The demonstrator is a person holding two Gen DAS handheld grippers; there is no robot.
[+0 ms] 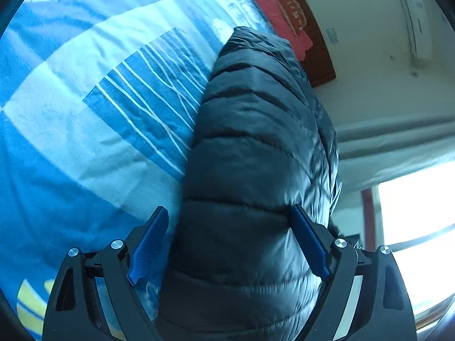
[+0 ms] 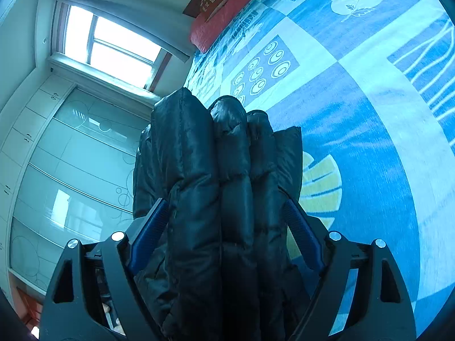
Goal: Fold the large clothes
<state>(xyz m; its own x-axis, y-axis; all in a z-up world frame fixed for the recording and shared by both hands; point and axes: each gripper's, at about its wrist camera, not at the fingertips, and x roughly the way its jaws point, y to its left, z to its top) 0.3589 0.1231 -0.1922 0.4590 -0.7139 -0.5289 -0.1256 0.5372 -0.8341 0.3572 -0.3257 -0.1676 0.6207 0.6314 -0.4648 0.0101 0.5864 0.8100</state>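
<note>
A dark quilted puffer jacket (image 1: 256, 147) lies folded into a thick bundle on the blue patterned bedspread (image 1: 85, 113). In the left wrist view it runs away from the camera between my left gripper's (image 1: 229, 238) widely spread fingers; the left pad (image 1: 149, 244) stands just off the fabric and the right pad (image 1: 310, 241) is at its edge. In the right wrist view the jacket's stacked folds (image 2: 221, 170) fill the gap of my right gripper (image 2: 224, 233). Its jaws are wide too, and the blue pads (image 2: 303, 236) flank the bundle without squeezing it.
A red pillow (image 1: 273, 8) and a wooden headboard (image 1: 315, 42) sit at the bed's far end. A window (image 2: 113, 45) and pale glass wardrobe doors (image 2: 71, 170) stand beside the bed. The bedspread (image 2: 369, 142) spreads wide beside the jacket.
</note>
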